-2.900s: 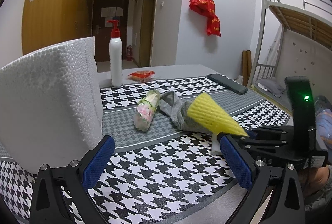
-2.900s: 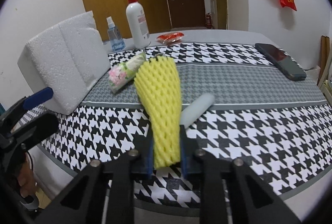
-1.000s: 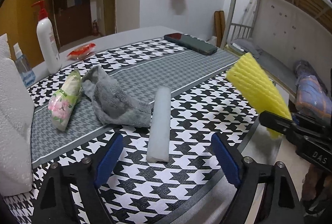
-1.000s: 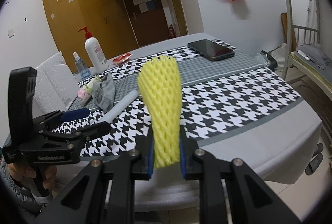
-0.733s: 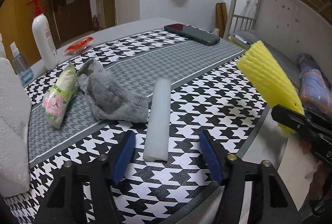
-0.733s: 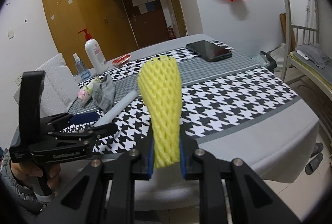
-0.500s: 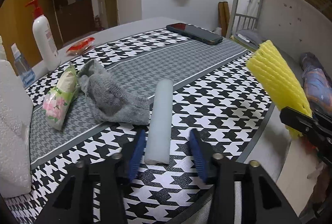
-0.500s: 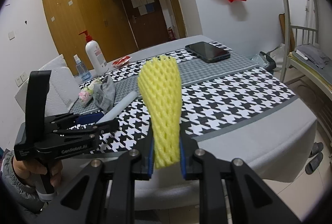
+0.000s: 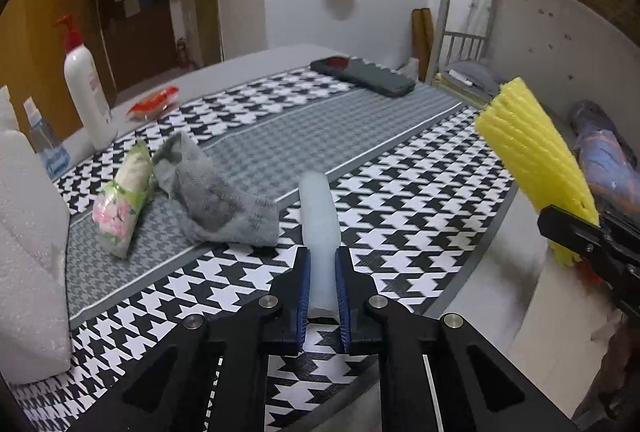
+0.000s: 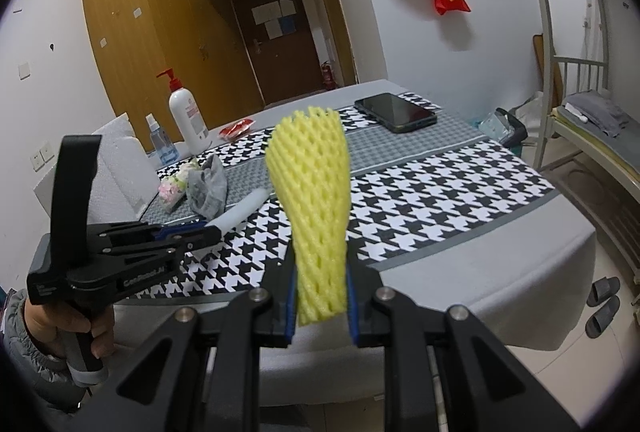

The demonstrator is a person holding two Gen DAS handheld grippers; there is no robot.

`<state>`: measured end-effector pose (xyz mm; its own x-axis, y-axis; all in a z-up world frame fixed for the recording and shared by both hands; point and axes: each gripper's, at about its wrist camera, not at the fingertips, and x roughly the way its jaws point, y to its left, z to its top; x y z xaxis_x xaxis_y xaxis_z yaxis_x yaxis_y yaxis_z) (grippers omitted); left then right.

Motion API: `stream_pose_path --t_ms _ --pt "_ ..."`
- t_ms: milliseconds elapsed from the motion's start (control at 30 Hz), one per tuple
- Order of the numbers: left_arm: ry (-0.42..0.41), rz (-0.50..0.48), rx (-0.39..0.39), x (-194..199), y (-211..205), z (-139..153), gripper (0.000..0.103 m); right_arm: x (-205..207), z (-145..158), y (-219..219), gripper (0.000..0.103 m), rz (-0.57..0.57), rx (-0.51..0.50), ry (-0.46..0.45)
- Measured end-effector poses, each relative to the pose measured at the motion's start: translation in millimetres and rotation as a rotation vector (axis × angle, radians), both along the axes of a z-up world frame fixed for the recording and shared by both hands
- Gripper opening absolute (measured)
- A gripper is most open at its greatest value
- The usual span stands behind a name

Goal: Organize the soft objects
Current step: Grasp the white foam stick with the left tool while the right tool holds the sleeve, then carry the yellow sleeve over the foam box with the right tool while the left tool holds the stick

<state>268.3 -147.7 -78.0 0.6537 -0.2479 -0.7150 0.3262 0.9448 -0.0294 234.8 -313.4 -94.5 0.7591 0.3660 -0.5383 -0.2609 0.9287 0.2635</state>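
Count on the table (image 9: 472,296): one white foam tube (image 9: 318,208), one grey sock (image 9: 216,200), one floral tissue pack (image 9: 120,200), one white styrofoam block (image 9: 28,252), one pump bottle (image 9: 86,88), one small spray bottle (image 10: 162,142), one red packet (image 9: 154,104), one phone (image 9: 362,76). One yellow foam net (image 10: 312,200) is off the table, in my grip. My left gripper (image 9: 322,292) is clamped on the near end of the white foam tube: both blue pads press its sides, and the tube runs straight away from the jaws across the houndstooth cloth, its far end reaching the grey stripe. The tube's near end sits close to the table's front edge. The grey sock lies just left of the tube's far half, nearly touching it, with the floral tissue pack against the sock's left side. My right gripper (image 10: 320,306) is clamped on the lower end of the yellow foam net, which stands upright and fans wider above the pads, held in the air beside the table's edge, to the right of the left gripper. In the right wrist view my left hand (image 10: 72,328) grips the left tool's handle. The styrofoam block sits at the far left of the table.
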Motion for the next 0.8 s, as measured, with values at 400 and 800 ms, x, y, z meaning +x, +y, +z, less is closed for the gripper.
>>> stream_pose_path --t_ms 400,800 --pt "-0.090 -0.014 -0.013 -29.6 4.4 29.5 0.013 -16.5 10.9 0.8 0.023 -0.003 -0.001 -0.034" --pt "-0.201 0.007 -0.030 -61.9 25.0 62.7 0.013 -30.5 26.5 16.0 0.023 0.029 -0.008 -0.076"
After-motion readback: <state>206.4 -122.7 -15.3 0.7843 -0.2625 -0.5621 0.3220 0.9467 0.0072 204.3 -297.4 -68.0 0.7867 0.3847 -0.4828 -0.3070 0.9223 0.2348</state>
